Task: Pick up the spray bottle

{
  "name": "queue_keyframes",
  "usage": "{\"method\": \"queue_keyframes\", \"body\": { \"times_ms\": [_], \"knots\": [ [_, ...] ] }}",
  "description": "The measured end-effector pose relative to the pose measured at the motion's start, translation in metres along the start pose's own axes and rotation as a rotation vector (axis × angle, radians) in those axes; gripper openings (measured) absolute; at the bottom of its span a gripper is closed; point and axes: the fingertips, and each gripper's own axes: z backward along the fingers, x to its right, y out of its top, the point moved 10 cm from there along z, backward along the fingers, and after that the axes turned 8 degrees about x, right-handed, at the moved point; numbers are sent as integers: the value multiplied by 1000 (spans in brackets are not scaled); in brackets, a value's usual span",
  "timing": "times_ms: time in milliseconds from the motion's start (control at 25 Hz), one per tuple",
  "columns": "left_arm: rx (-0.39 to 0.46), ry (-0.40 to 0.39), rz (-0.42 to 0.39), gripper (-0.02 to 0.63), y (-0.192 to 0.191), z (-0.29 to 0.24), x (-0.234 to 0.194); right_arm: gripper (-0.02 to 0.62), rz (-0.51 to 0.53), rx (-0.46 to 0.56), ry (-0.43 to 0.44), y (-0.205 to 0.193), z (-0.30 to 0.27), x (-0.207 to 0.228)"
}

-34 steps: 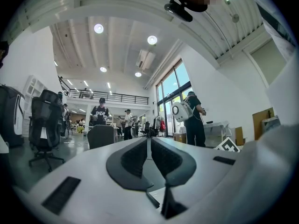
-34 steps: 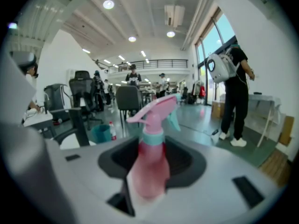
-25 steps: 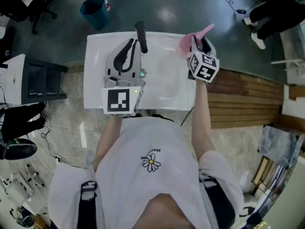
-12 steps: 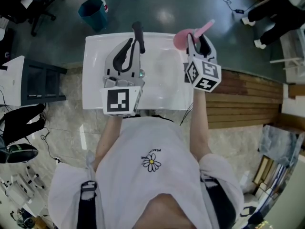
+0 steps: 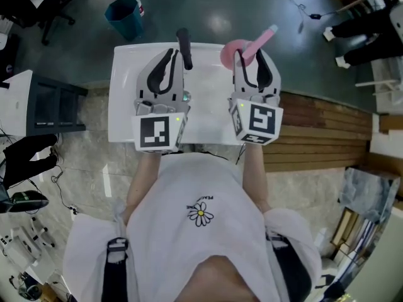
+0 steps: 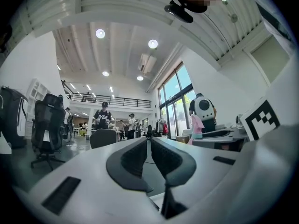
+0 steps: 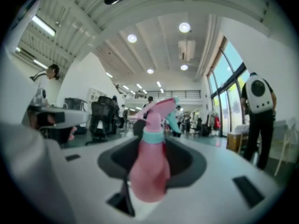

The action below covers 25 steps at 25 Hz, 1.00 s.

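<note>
A white rectangular table [image 5: 211, 106] stands on the floor [image 5: 252, 11], dark and glossy beyond its far edge, pale at its left; wooden boards [image 5: 321, 131] lie just beside its right side; a teal bin [image 5: 124, 14] stands past its far left corner.

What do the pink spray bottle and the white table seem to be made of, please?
The spray bottle looks like plastic, smooth and slightly glossy: an even pink body, a teal collar and a moulded trigger head. The table has a hard, smooth white top with a faint sheen. It could be laminate or coated board, but the pictures leave that open.
</note>
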Motion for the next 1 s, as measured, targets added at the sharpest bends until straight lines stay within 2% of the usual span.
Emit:
{"method": "queue_keyframes", "body": {
  "times_ms": [360,1000],
  "knots": [
    [15,20,-11,41,4,6,-5,195,2,37,67,17,22,-39],
    [31,39,-20,41,9,12,-16,193,7,61,107,25,23,-53]
  ]
}}
